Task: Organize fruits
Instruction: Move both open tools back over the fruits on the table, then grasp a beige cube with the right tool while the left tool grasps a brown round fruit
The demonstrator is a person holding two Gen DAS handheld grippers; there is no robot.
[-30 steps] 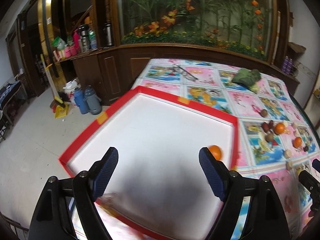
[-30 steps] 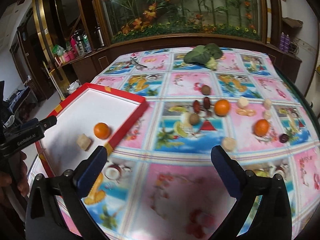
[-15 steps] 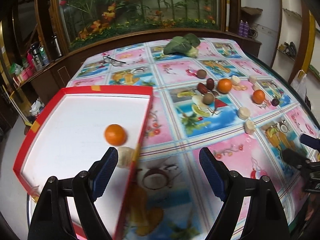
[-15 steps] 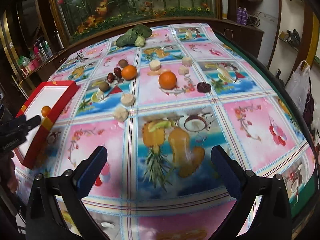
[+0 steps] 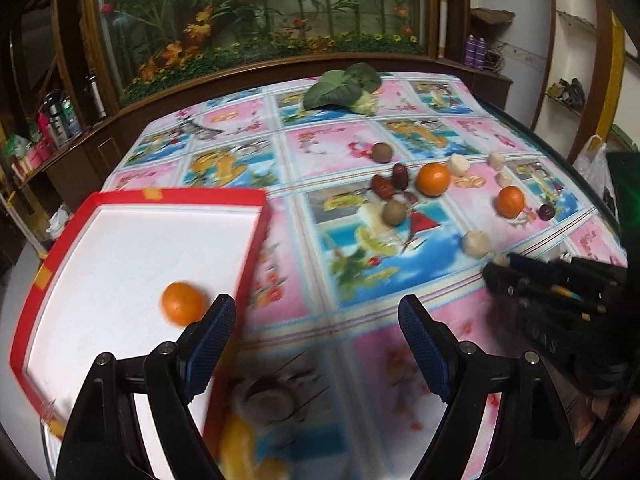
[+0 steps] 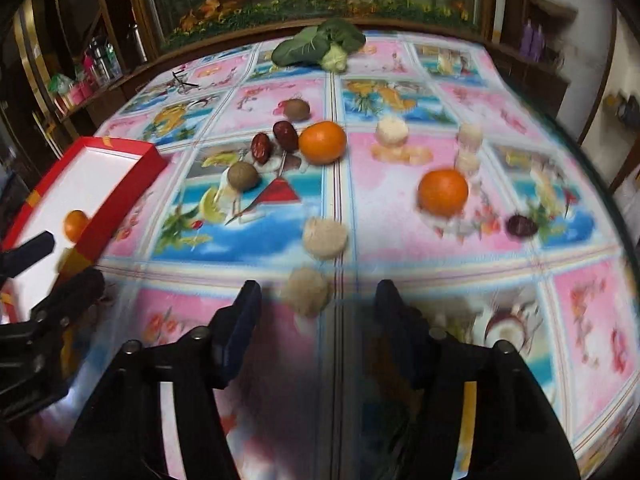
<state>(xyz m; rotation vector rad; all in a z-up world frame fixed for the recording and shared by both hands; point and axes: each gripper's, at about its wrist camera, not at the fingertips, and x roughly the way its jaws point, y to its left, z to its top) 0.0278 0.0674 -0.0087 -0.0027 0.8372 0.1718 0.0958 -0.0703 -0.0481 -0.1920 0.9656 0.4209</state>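
A red-rimmed white tray [image 5: 256,236] lies at the table's left, with one orange [image 5: 183,303] inside; it also shows in the right wrist view [image 6: 132,178]. My left gripper [image 5: 316,344] is open and empty above the tablecloth beside the tray's right rim. My right gripper [image 6: 318,316] is open and empty, low over a pale peeled fruit [image 6: 306,290] that lies between its fingers. Another pale fruit [image 6: 325,238] lies just beyond. Two oranges [image 6: 322,142] [image 6: 443,192], two red dates [image 6: 285,135], brown round fruits [image 6: 243,176] and a dark fruit [image 6: 522,225] are spread over the table's middle.
A leafy green vegetable [image 5: 344,86] lies at the table's far side. The table edge curves close on the right [image 6: 612,216]. A wooden cabinet with a plant display [image 5: 260,20] stands behind. The right gripper shows at the right in the left wrist view [image 5: 552,280].
Both views have swung toward the loose fruit. My right gripper has dropped low over the nearest pale fruit and its jaws have narrowed. My left gripper has shifted right off the tray.
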